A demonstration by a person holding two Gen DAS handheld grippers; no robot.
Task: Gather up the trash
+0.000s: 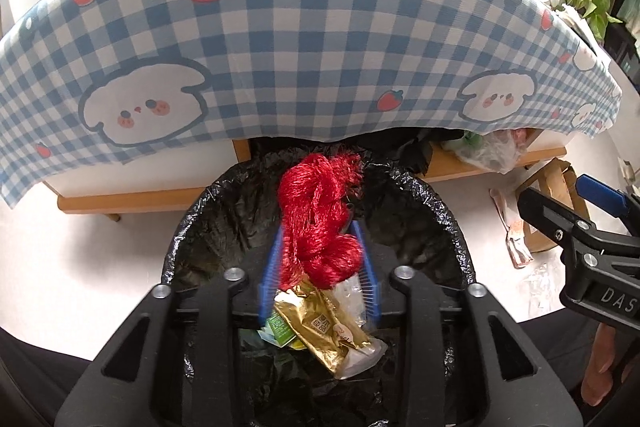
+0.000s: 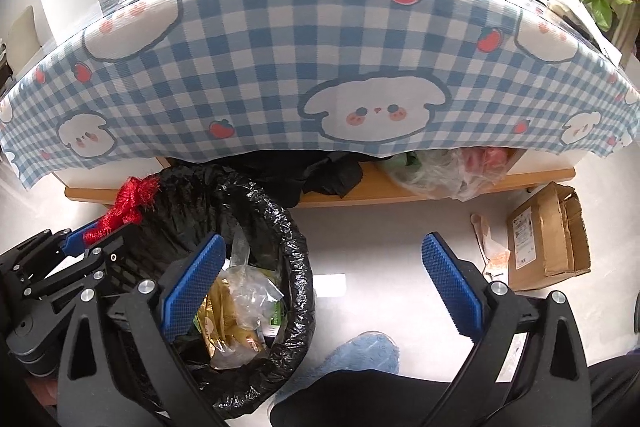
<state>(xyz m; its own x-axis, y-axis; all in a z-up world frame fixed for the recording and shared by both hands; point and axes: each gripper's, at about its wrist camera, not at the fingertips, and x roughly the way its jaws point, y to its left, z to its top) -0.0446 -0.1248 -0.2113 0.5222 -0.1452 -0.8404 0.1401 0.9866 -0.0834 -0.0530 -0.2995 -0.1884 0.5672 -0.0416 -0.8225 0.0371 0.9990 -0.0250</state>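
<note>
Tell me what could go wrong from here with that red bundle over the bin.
1. The red stringy bundle sits between the left gripper jaws above the lined bin; its fibres may snag on the ridged pads instead of dropping.
2. Its top reaches near the far rim, so it could drape outside.

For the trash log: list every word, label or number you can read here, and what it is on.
"DAS": white letters on the right gripper body, cut off at the picture's edge.
Gold wrapper in the bin: a small printed block, too blurred to read.
Green packet: print too small.
Cardboard box: white shipping label, unreadable.
Nothing else legible.
</note>
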